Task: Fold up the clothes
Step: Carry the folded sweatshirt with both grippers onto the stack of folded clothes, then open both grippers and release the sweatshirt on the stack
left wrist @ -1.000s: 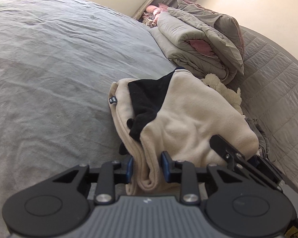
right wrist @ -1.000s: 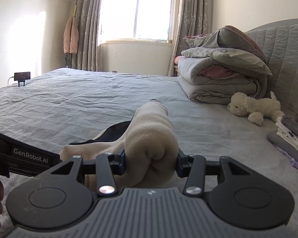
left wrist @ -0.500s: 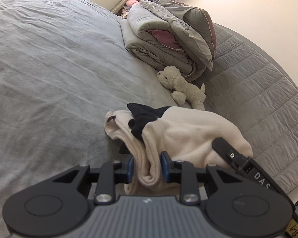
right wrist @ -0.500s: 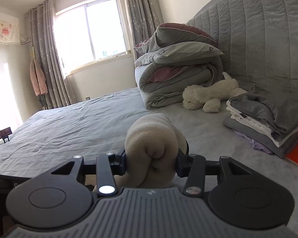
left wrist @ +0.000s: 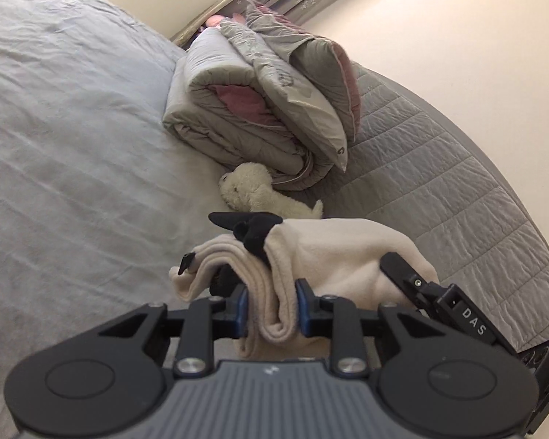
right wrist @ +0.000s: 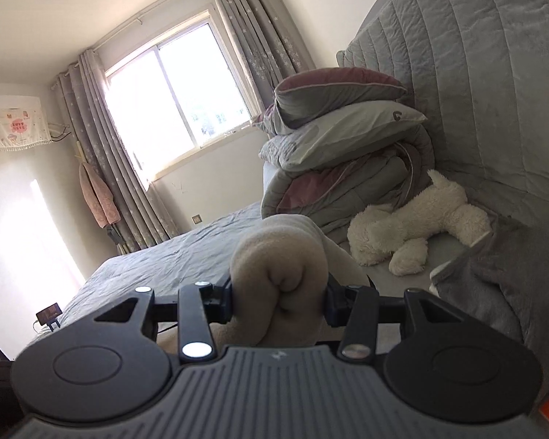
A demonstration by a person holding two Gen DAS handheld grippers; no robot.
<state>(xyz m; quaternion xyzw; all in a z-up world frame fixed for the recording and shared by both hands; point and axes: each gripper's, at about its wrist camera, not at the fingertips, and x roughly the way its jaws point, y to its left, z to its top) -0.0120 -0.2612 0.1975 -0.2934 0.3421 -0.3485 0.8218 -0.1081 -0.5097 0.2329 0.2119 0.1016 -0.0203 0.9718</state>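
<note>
A folded cream fleece garment (left wrist: 333,252) with a black lining (left wrist: 252,230) is held up above the grey bed (left wrist: 73,168). My left gripper (left wrist: 271,311) is shut on its layered left edge. My right gripper (right wrist: 278,300) is shut on the thick rolled right end of the same garment (right wrist: 278,267). The right gripper's body shows at the right in the left wrist view (left wrist: 439,300). The garment's underside is hidden.
A stack of folded grey and pink quilts and pillows (left wrist: 260,109) stands against the quilted headboard (left wrist: 439,168). A white plush dog (left wrist: 256,190) lies in front of it. A folded grey cloth (right wrist: 494,285) lies close at the right. A window (right wrist: 172,95) is behind.
Both grippers have carried the garment toward the headboard and turned right. The quilts, plush dog and folded grey cloth are now nearer.
</note>
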